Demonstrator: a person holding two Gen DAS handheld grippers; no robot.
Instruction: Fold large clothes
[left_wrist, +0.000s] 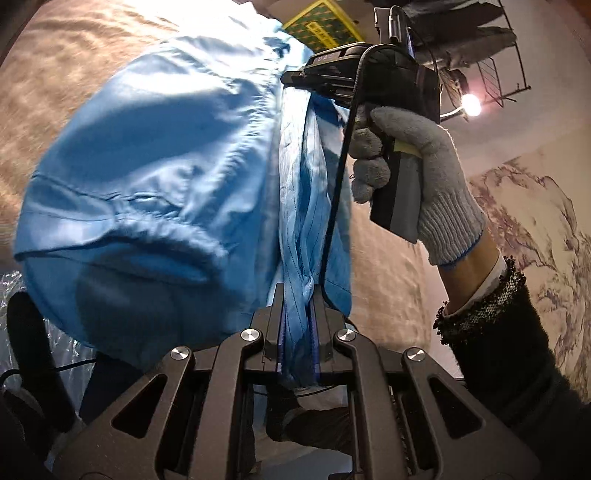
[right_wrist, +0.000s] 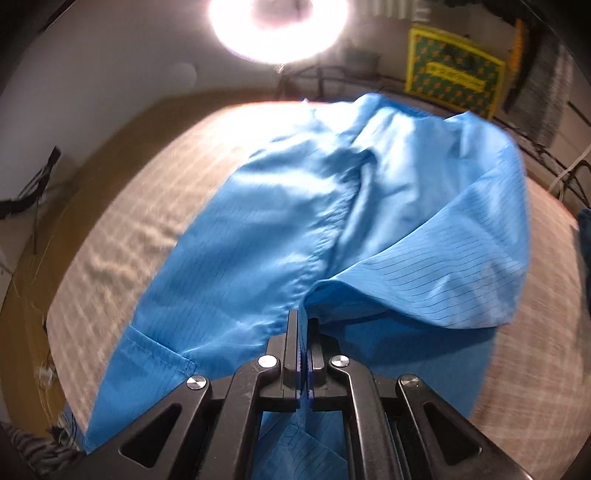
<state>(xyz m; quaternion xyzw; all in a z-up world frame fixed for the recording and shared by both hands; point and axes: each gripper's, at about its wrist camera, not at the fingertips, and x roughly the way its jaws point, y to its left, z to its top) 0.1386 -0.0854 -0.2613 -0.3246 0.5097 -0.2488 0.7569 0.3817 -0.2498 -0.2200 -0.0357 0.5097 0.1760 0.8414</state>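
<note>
My left claw (left_wrist: 297, 328) clenches a bunched edge of the thin, shiny blue pinstriped garment (left_wrist: 155, 173); my right claw (right_wrist: 303, 354) pinches another edge. It drapes mid-frame over the beige quilted bed (right_wrist: 122, 221): light, limp, probably slippery, so hems hold best.

Thin, glossy sky-blue garment with fine dark pinstripes (right_wrist: 317, 221), rumpled and partly lifted off the beige woven bedcover. One bunched edge pinched between the left gripper (left_wrist: 297, 314) pads, another fold clamped in the right gripper (right_wrist: 303, 343). Billowing ahead of the right gripper, gathered cuff hanging left of the left gripper.
</note>
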